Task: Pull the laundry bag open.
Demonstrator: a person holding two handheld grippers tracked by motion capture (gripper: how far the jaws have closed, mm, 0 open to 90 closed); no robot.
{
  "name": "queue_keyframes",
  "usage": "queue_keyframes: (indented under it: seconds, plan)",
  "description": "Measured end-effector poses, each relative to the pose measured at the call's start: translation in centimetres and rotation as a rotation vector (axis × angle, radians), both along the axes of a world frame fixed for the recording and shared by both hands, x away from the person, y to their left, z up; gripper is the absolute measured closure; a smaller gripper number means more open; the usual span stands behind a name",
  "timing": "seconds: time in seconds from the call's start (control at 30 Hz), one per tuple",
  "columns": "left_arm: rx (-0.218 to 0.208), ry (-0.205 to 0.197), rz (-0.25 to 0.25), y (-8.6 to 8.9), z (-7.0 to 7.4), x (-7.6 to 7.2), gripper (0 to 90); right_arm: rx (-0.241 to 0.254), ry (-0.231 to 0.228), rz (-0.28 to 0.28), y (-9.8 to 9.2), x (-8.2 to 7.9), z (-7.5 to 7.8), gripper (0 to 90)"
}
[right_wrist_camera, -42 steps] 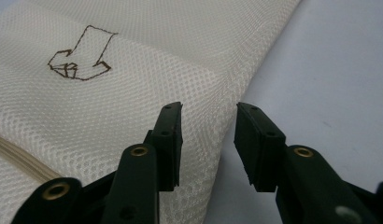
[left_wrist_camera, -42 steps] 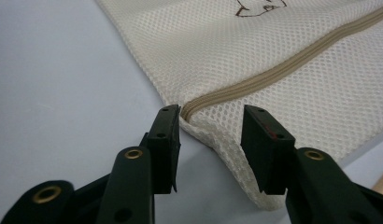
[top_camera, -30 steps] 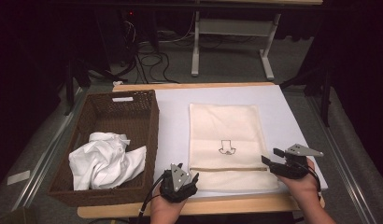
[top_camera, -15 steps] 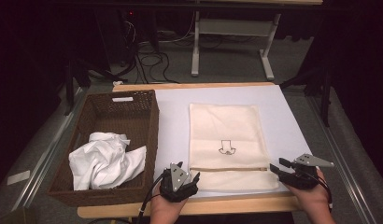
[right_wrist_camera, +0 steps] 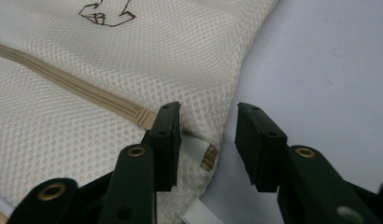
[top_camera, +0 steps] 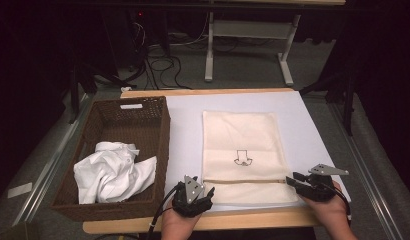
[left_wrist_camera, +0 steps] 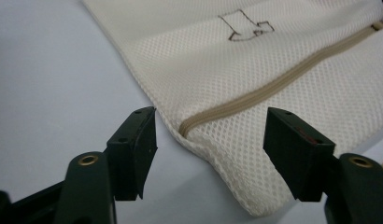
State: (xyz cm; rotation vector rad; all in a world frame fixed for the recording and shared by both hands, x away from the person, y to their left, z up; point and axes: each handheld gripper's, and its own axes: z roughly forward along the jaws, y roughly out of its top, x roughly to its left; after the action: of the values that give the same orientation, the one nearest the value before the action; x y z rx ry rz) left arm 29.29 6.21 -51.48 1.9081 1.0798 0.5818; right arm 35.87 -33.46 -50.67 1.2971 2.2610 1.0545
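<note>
A cream mesh bag (top_camera: 240, 150) with a small printed figure lies flat on the white sheet, its tan zipper (left_wrist_camera: 255, 93) running across near the front. My left gripper (top_camera: 207, 194) is open at the bag's front left corner. Its jaws (left_wrist_camera: 210, 140) straddle the zipper's end without touching and have just closed a little. My right gripper (top_camera: 291, 180) is at the bag's right edge. Its jaws (right_wrist_camera: 208, 135) have just been closing around the zipper's other end (right_wrist_camera: 145, 116) and a small tag (right_wrist_camera: 208, 157). A gap still shows there.
A dark wicker basket (top_camera: 160, 130) stands left of the sheet with a crumpled white cloth (top_camera: 113, 170) in it. The white sheet (top_camera: 185, 125) covers most of the wooden table (top_camera: 243, 221). Table legs and cables lie on the floor beyond.
My right gripper has shifted slightly toward the table's front edge beside the bag's right corner. The left gripper, the bag and the basket have stayed put.
</note>
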Motion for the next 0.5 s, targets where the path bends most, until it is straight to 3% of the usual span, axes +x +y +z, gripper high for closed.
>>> queue_keyframes:
  seconds: [0.2, 0.37, 0.5]
  plan:
    - [0.029, 0.038, -0.017, -0.6, -0.3, 0.2, 36.9, 0.001, 0.031, 0.014, 0.2, -0.1, 0.1, 74.8]
    - [0.077, 0.093, -0.032, -1.2, -0.9, 0.2, 46.3, -0.021, 0.011, 0.025, 0.2, -0.4, 0.3, 83.1]
    - [0.047, 0.12, -0.045, -1.1, -1.0, 0.3, 53.7, -0.028, -0.004, 0.023, 0.2, -0.5, 0.5, 83.8]
